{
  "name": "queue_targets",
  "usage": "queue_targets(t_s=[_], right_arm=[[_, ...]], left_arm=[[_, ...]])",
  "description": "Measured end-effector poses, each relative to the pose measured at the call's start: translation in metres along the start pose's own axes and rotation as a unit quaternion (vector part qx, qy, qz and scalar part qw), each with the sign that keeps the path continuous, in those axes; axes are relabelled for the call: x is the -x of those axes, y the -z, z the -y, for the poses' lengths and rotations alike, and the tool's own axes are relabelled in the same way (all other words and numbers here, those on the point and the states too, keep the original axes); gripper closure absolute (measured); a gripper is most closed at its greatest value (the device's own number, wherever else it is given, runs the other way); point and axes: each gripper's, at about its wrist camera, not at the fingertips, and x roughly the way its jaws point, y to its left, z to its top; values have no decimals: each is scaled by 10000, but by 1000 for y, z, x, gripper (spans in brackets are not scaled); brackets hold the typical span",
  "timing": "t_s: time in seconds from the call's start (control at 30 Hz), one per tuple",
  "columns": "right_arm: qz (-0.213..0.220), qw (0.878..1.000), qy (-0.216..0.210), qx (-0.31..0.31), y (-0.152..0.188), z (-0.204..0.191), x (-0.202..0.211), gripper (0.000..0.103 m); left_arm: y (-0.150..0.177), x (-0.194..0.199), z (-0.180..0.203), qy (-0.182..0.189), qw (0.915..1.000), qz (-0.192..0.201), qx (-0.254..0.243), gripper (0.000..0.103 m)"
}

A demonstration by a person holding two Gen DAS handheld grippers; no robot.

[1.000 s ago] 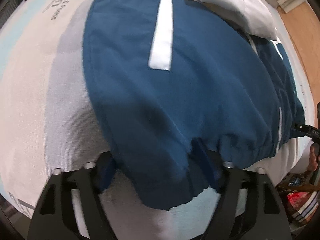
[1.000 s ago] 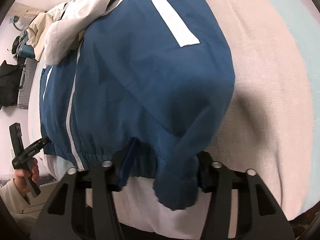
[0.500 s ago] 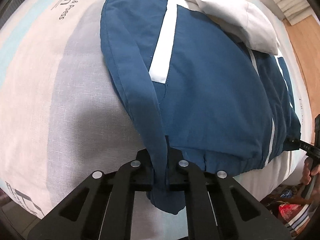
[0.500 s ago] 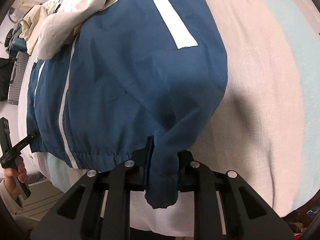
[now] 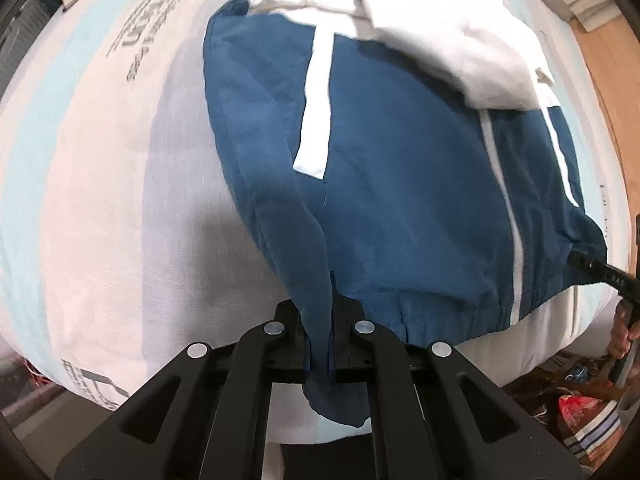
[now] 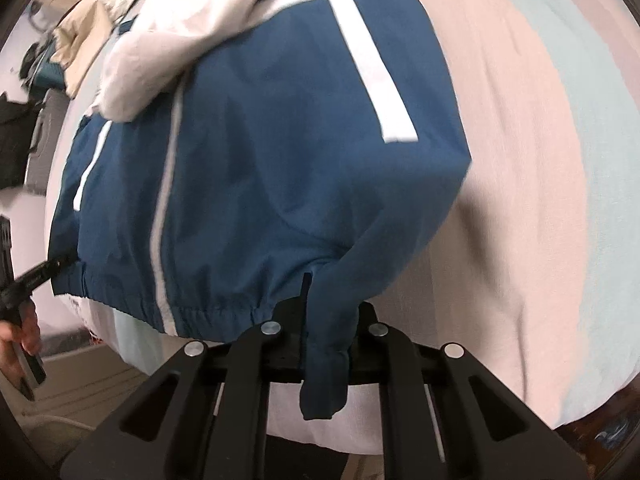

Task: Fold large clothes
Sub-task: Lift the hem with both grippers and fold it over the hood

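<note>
Jacket: blue, white-striped, flat on bed, hem at near edge, long axis running away toward far edge. Left gripper clamped on one hem corner; right gripper clamped on the other. Fold likely goes forward.

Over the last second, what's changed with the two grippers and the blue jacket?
Both grippers went from open to shut: the left gripper and the right gripper each closed on a bottom corner of the blue jacket at its hem, bunching the corner between the fingers. The jacket stays spread on the bed, with the white garment on its far end.
</note>
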Motion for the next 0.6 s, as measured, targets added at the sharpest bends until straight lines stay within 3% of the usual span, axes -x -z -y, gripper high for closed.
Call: queue_targets(t_s=[0.23,0.6], right_arm=[[86,9995,-298,74,-19,-10,27,94],[-20,9932,-1095,-396,-58,29,49,95]], left_arm=[[-8,32,6,-150,9996,111,-194,100],[-38,36,-1,-301,9994,-164,-80,100]])
